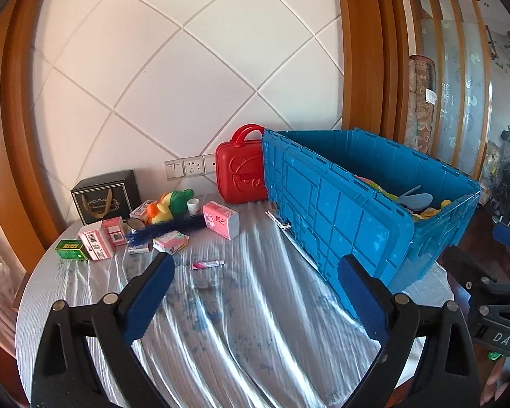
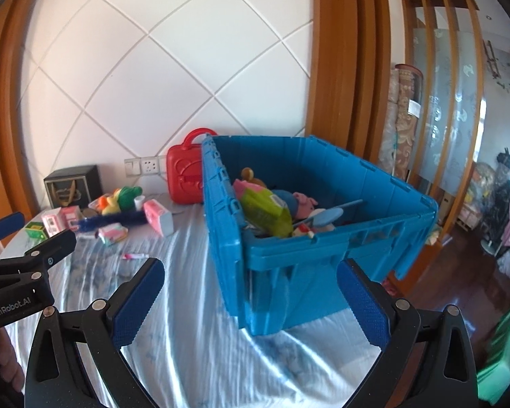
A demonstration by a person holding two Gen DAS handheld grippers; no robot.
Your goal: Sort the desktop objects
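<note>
A large blue crate [image 1: 340, 214] stands on the table's right side; in the right wrist view the crate [image 2: 272, 261] holds plush toys and a green packet [image 2: 265, 210]. Loose items lie at the far left: a pink tissue pack [image 1: 221, 219], a plush duck [image 1: 168, 205], a blue brush [image 1: 166, 227], pink boxes [image 1: 97, 244], a green box [image 1: 71, 250] and a small pink tube [image 1: 207, 264]. My left gripper [image 1: 255, 289] is open and empty above the cloth. My right gripper [image 2: 251, 292] is open and empty before the crate's near corner.
A red toy case [image 1: 241, 170] leans on the wall behind the crate. A black gift box [image 1: 107, 195] stands at the back left. The round table [image 1: 221, 323] has a shiny wrinkled cloth. Wall sockets [image 1: 190, 167] sit behind.
</note>
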